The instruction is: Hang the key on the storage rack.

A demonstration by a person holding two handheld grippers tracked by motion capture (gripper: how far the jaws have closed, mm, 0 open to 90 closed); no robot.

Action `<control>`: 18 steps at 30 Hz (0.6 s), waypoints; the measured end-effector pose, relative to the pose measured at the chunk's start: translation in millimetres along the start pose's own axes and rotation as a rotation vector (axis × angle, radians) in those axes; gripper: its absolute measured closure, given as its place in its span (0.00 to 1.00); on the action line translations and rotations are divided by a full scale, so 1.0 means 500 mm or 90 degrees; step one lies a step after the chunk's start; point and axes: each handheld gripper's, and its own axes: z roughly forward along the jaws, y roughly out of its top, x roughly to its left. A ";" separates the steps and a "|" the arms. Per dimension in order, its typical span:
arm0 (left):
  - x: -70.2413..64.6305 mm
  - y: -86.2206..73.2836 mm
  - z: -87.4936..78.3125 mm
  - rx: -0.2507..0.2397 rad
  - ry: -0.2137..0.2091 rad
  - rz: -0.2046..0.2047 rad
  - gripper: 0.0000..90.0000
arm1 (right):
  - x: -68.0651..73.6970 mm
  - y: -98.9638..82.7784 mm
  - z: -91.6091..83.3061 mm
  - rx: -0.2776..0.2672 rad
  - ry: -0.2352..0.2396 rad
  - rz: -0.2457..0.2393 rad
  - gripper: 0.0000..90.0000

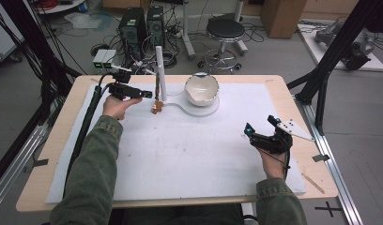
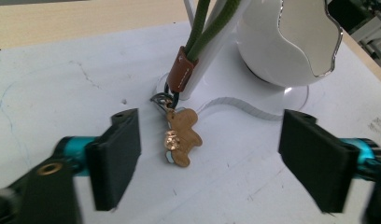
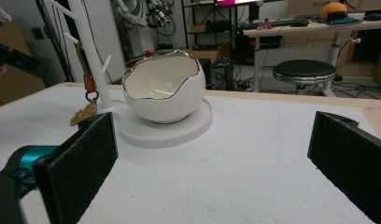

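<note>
On the white mat (image 1: 180, 154) that covers the wooden table (image 1: 44, 159), a keychain hangs from a white stand (image 1: 160, 70) with side pegs, which rises at about 12 o'clock of the mat's middle. The keychain is a green cord loop (image 2: 205, 23) gathered in a brown leather sleeve (image 2: 181, 69), below which a small metal ring carries a gingerbread-man charm (image 2: 181, 136). In the left gripper view the charm lies flat on the mat just in front of the stand's foot, while the cord runs up along the post. The left gripper (image 2: 209, 156) faces the charm with its jaws spread wide; the charm sits in the gap between them, a little ahead of the pads, and neither pad touches it. In the high view the left gripper (image 1: 143, 93) is at roughly 9 o'clock of the stand, close to the charm (image 1: 156, 108), held in the left hand (image 1: 115, 107). At about 3 o'clock of the stand, an egg-shaped white bowl (image 1: 202, 89) with a jagged silver rim rests on the round part of the white base (image 1: 206, 110) shared with the stand. The right gripper (image 1: 261, 130) is well apart from all this, at about 4 o'clock of the bowl near the mat's right edge, held in the right hand (image 1: 273, 165). In the right gripper view its jaws stand wide apart with nothing between them, looking toward the bowl (image 3: 164, 91) and the hanging keychain at its 9 o'clock.
</note>
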 end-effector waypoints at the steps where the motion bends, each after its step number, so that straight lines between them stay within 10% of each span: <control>1: -0.001 -0.001 -0.002 0.003 -0.007 -0.001 0.14 | 0.000 0.000 0.000 0.000 0.000 0.000 0.01; 3: -0.003 -0.003 -0.007 0.011 -0.010 0.008 0.02 | 0.000 0.000 0.001 0.000 0.001 0.001 0.01; 18: -0.029 -0.016 -0.064 -0.026 0.014 0.062 0.02 | 0.006 0.001 -0.001 0.000 -0.001 -0.002 0.01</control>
